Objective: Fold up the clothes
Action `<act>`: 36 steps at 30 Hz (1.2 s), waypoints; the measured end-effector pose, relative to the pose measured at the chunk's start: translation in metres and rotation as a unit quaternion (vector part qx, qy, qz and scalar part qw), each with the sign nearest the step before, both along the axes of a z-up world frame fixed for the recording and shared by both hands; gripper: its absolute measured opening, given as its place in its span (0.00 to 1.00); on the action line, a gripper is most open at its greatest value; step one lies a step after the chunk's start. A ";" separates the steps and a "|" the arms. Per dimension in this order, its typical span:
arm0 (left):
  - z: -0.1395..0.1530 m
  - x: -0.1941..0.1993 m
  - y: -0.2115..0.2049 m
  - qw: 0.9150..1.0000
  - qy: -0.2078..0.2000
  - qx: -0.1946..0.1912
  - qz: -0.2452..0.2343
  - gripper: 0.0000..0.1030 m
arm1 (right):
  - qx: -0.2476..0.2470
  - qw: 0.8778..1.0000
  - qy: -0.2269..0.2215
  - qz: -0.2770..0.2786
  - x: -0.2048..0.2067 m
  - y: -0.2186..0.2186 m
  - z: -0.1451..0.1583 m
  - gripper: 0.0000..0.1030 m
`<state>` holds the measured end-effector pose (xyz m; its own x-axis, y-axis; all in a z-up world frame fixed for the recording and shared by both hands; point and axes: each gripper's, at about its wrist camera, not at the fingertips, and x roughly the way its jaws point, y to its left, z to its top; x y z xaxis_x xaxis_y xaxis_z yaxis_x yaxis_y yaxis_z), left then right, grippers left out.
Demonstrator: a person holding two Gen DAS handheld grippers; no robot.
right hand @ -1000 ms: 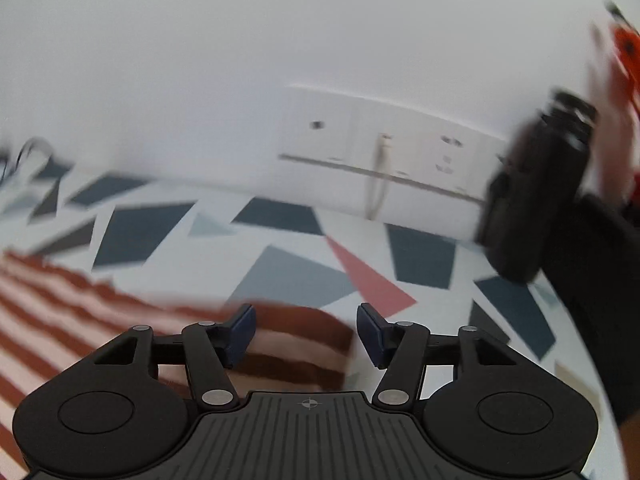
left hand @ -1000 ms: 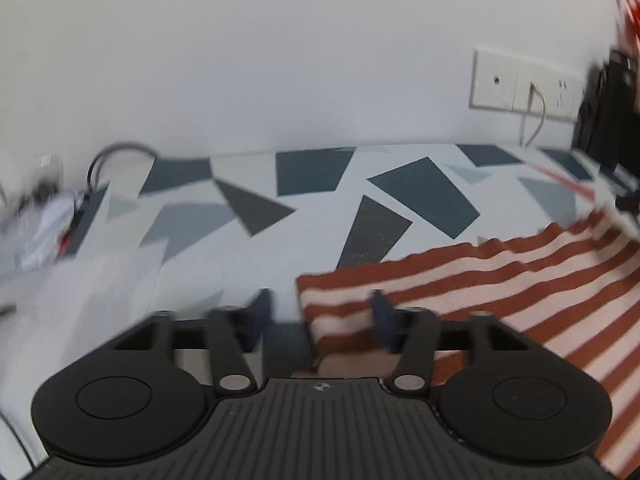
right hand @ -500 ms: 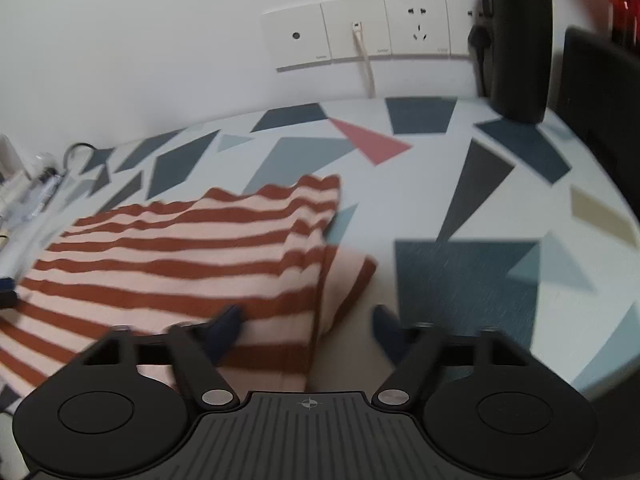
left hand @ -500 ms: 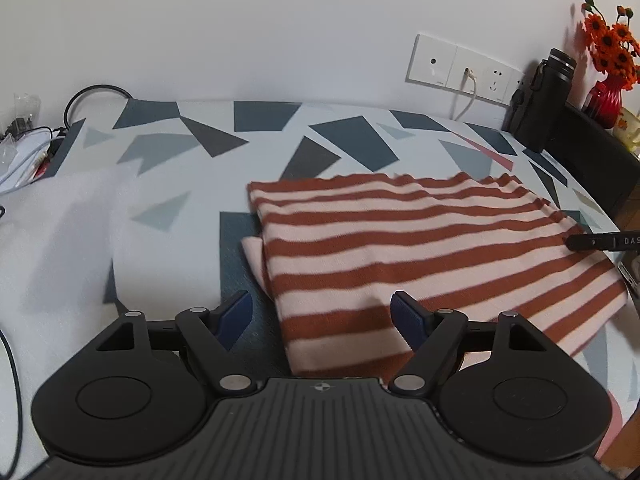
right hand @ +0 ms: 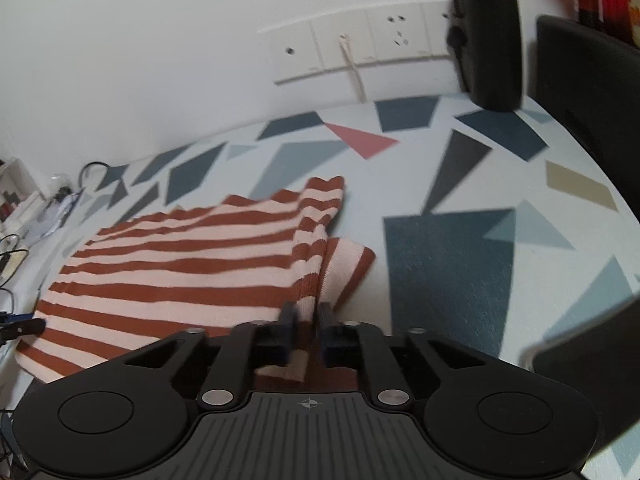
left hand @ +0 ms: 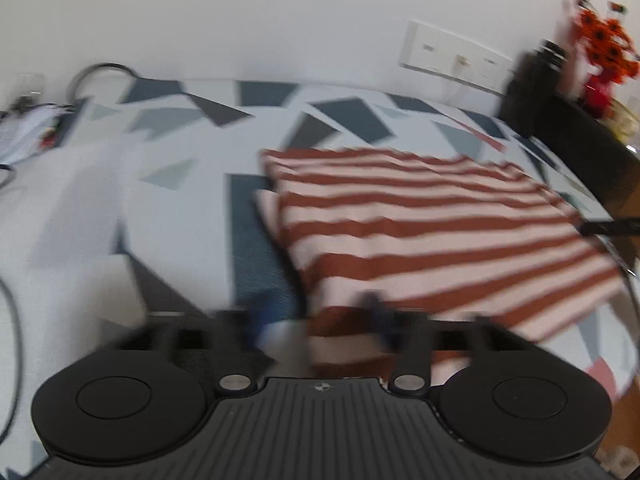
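So the striped top (right hand: 192,272), rust and pale pink, lies folded flat on the table (right hand: 448,264) with the geometric-print cover, sitting roughly mid-table. The right gripper (right hand: 306,320) is at the garment's near right corner and its jaws have just been closing, now pinching a bunched ridge of fabric between the pads. A loose flap pokes out just right of that ridge.

The left gripper (left hand: 316,316) sits over the near left corner of the same top. The view is pretty blurred, but its jaws have just been opening and stand spread wide, with the corner edge between them; I can't see the pads pressing on it.

Room-wise: the right side of the table is bare cover all the way to a black bottle (right hand: 488,36) standing by the wall sockets (right hand: 360,48), and a dark panel (right hand: 588,96) runs along the right edge. A black slab (right hand: 588,344) cuts in at the near right. Left of the top there's open cover too, then cables and clutter (left hand: 28,128) at the far left edge. The back strip between garment and wall is free. Orange flowers (left hand: 604,40) stand in the far right corner.
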<state>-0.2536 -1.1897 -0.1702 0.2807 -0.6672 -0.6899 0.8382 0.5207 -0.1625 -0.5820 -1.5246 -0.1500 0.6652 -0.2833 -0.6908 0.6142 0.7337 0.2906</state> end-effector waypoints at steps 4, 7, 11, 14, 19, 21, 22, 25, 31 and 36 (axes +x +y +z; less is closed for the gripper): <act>0.002 0.008 -0.008 1.000 0.006 -0.012 0.014 0.91 | -0.009 1.000 -0.009 0.000 0.004 0.004 0.002 0.63; -0.007 0.005 -0.024 1.000 -0.002 0.007 0.014 0.91 | -0.026 1.000 0.006 0.007 0.017 0.009 -0.001 0.63; -0.014 0.004 -0.040 1.000 0.002 0.012 0.019 0.92 | -0.029 0.999 0.026 0.014 0.034 0.015 -0.014 0.66; -0.018 0.004 -0.047 0.999 0.008 0.016 0.028 0.99 | -0.035 0.999 0.031 0.015 0.041 0.020 -0.020 0.77; -0.021 0.001 -0.053 0.999 -0.005 0.016 0.029 1.00 | -0.055 0.997 0.045 0.027 0.050 0.025 -0.024 0.99; -0.021 0.000 -0.053 0.999 -0.008 0.014 0.029 1.00 | -0.058 0.997 0.045 0.026 0.050 0.025 -0.026 0.99; -0.021 0.000 -0.053 0.999 -0.007 0.014 0.028 1.00 | -0.060 0.997 0.045 0.026 0.050 0.025 -0.027 0.99; -0.021 0.001 -0.053 1.000 -0.006 0.015 0.026 1.00 | -0.062 0.997 0.042 0.022 0.049 0.026 -0.027 0.99; -0.019 0.003 -0.052 1.000 -0.002 0.023 0.006 1.00 | -0.071 0.997 0.029 0.017 0.047 0.028 -0.030 0.99; -0.015 0.014 -0.048 0.999 0.029 0.031 -0.016 1.00 | -0.072 0.997 0.028 0.020 0.047 0.028 -0.031 0.99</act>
<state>-0.2395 -1.2380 -0.1847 0.2184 -0.6304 -0.7449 0.8447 0.5043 -0.1791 -0.5353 -1.4970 -0.1805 0.6398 -0.3571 -0.6806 0.5961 0.7895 0.1460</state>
